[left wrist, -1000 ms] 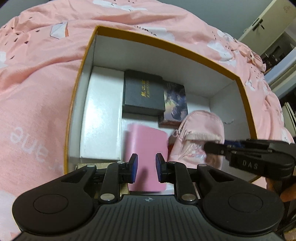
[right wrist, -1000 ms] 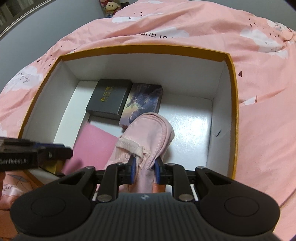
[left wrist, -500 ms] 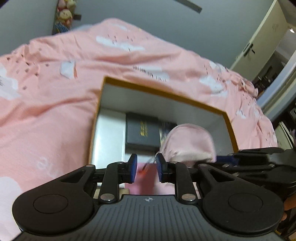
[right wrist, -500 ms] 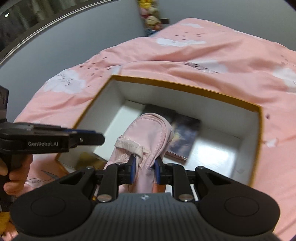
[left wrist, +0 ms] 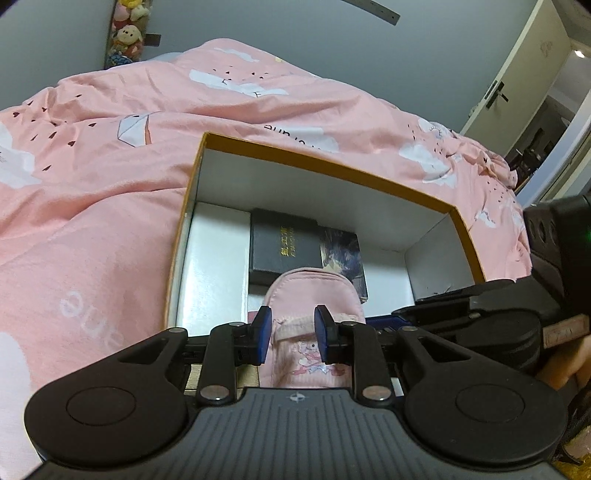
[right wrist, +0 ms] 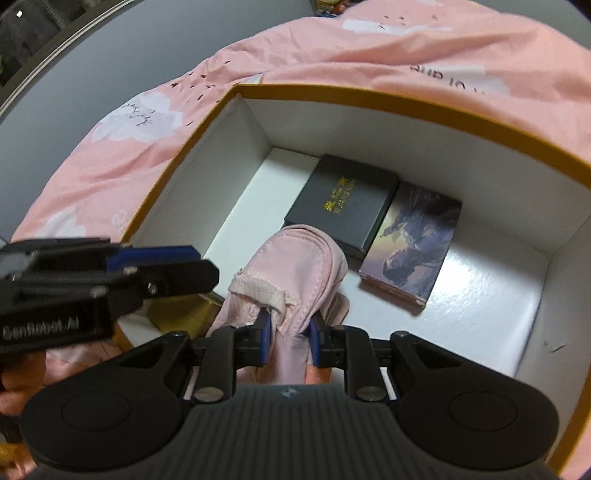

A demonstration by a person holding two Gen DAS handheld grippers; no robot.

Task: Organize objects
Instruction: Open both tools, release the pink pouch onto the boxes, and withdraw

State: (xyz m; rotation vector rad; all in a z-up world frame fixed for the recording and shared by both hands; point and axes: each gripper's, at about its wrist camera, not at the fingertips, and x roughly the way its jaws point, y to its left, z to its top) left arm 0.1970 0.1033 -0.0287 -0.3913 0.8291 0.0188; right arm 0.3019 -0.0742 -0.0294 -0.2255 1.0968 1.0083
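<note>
A white box with an orange rim [left wrist: 325,162] [right wrist: 369,99] lies on a pink bed. Inside it are a black box with gold lettering [left wrist: 284,243] [right wrist: 343,199] and a dark picture box [left wrist: 343,251] [right wrist: 413,251] side by side. My right gripper [right wrist: 289,328] is shut on a small pink pouch [right wrist: 295,266] and holds it over the box's near edge. My left gripper [left wrist: 291,332] stands open with its fingers on either side of the same pouch [left wrist: 314,295], without clamping it. The left gripper also shows in the right wrist view [right wrist: 159,266], to the left of the pouch.
The pink cloud-print duvet [left wrist: 92,192] surrounds the box on all sides. A gold-coloured object [right wrist: 184,310] lies by the box's near left corner. Plush toys [left wrist: 127,33] sit at the far wall and a door [left wrist: 517,85] stands to the right.
The right gripper has lifted the pink pouch up out of the box and toward the near edge. The left gripper rose and moved right until its open fingers straddle the pouch.
</note>
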